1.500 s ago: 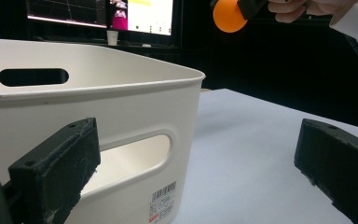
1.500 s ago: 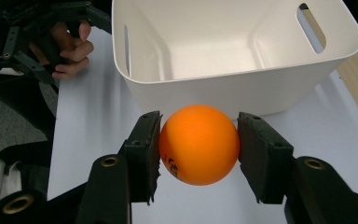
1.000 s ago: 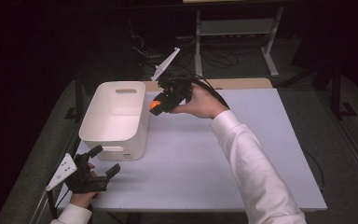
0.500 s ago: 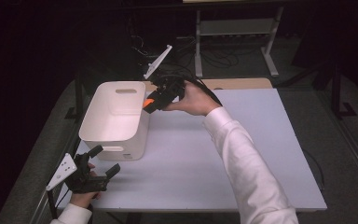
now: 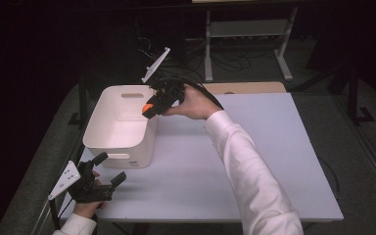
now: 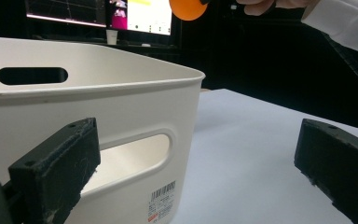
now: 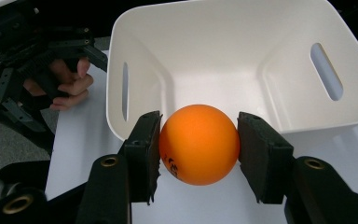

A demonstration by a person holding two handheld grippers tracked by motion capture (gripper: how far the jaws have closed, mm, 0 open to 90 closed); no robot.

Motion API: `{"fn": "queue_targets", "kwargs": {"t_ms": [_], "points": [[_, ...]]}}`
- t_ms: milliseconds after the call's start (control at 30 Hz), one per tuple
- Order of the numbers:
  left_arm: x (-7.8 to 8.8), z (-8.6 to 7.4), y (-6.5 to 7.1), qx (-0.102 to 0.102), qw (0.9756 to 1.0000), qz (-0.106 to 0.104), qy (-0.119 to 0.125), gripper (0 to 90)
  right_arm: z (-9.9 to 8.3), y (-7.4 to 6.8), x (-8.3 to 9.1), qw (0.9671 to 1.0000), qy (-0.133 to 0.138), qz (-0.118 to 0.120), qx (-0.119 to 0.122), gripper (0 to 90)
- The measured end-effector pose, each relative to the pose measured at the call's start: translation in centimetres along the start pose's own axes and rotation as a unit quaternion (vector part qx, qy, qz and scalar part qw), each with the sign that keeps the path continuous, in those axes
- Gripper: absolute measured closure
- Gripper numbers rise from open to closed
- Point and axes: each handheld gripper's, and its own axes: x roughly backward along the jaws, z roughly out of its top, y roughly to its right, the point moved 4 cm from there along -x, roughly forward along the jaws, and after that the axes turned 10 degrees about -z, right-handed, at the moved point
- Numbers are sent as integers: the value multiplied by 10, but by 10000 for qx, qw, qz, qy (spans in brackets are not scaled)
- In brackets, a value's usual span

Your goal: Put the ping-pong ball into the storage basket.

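An orange ball (image 7: 199, 143) sits clamped between the two black jaws of my right gripper (image 7: 198, 145), which is shut on it. In the high view the ball (image 5: 148, 107) hangs over the right rim of a white plastic bin (image 5: 120, 128), with the right gripper (image 5: 152, 108) tilted down toward the bin's inside. The bin (image 7: 242, 60) is empty in the right gripper view. My left gripper (image 5: 108, 169) rests open at the table's front left corner, just before the bin's near wall (image 6: 135, 140), nothing between its jaws. The ball (image 6: 188, 8) shows at the top of the left gripper view.
The white table (image 5: 254, 161) stretches bare to the right of the bin. A wooden board (image 5: 247, 87) lies at the table's far edge. A metal rack (image 5: 247, 34) and cables stand on the dark floor behind.
My right gripper has carried the orange ball leftward and a little farther away, from over the table beside the bin to above the bin's right rim. The left gripper has stayed put.
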Motion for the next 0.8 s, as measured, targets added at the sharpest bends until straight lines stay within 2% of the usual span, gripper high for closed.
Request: {"fn": "queue_targets", "kwargs": {"t_ms": [800], "points": [[0,0,1,11,10000,-14,20,0,15,-10,-31,9997,37,187,169,495]]}}
